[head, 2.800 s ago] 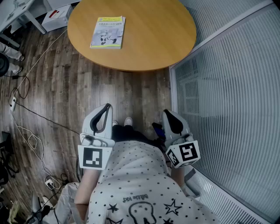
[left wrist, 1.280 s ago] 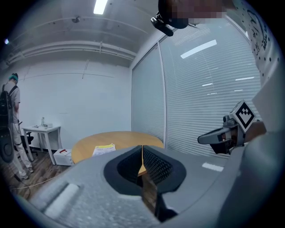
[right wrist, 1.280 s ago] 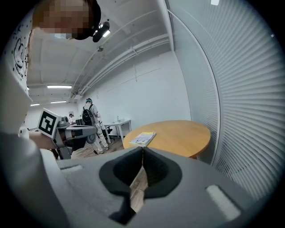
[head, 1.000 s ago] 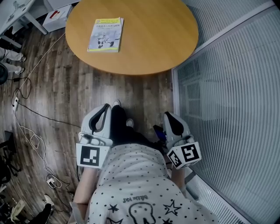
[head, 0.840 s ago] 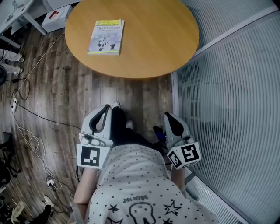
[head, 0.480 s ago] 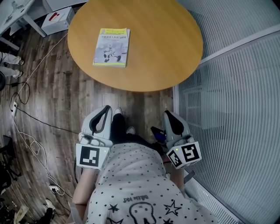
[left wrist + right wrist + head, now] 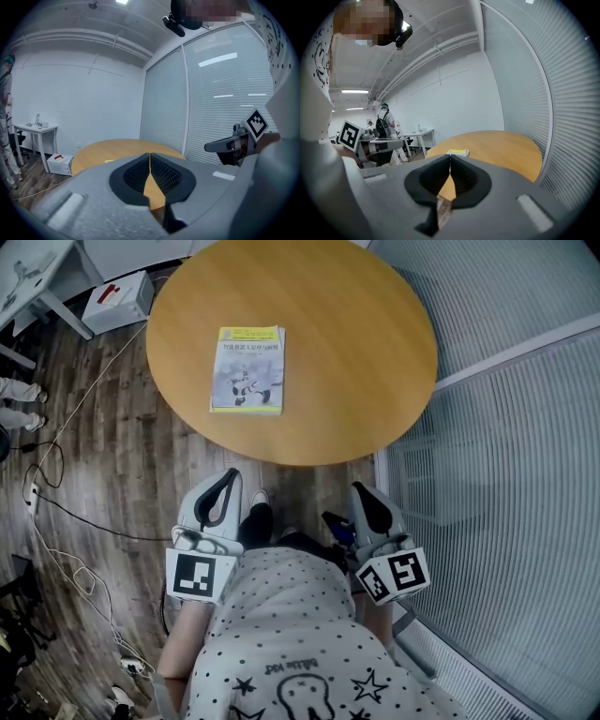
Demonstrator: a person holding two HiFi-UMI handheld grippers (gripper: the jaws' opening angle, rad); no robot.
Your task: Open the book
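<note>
Closed book [image 7: 248,369] lies flat, cover up, near the left edge of the round wooden surface [image 7: 356,352]. The left claw [image 7: 225,486] and right claw [image 7: 361,498], each with jaws together and holding nothing, are short of the near edge, well apart from the book. A white box [image 7: 119,301] and cables [image 7: 56,512] lie on the floor beyond the left edge. A slatted partition [image 7: 506,474] runs close along the right edge.

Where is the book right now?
In the head view the book lies closed on the left half of the round table, ahead of the left tool.
</note>
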